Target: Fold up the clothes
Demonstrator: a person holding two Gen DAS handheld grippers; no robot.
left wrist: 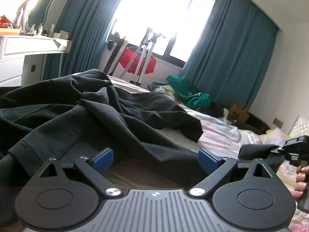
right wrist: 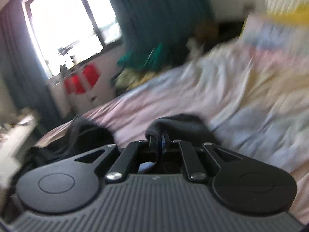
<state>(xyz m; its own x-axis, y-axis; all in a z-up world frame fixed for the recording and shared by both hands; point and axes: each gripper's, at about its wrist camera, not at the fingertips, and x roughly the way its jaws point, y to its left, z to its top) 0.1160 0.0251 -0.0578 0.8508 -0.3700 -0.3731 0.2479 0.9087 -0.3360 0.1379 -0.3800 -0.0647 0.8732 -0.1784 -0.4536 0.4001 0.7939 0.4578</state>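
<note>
A black garment lies crumpled across the pink-sheeted bed. My left gripper is open, its blue pads spread wide just above the garment's near edge, holding nothing. My right gripper is shut on a fold of the black garment, which bulges over its fingertips. The right gripper also shows in the left wrist view at the far right, with black cloth pinched in it. The right wrist view is blurred by motion.
A white dresser with a mirror stands at the left. A tripod and a red item stand under the window. Green clothes are piled at the bed's far side by teal curtains.
</note>
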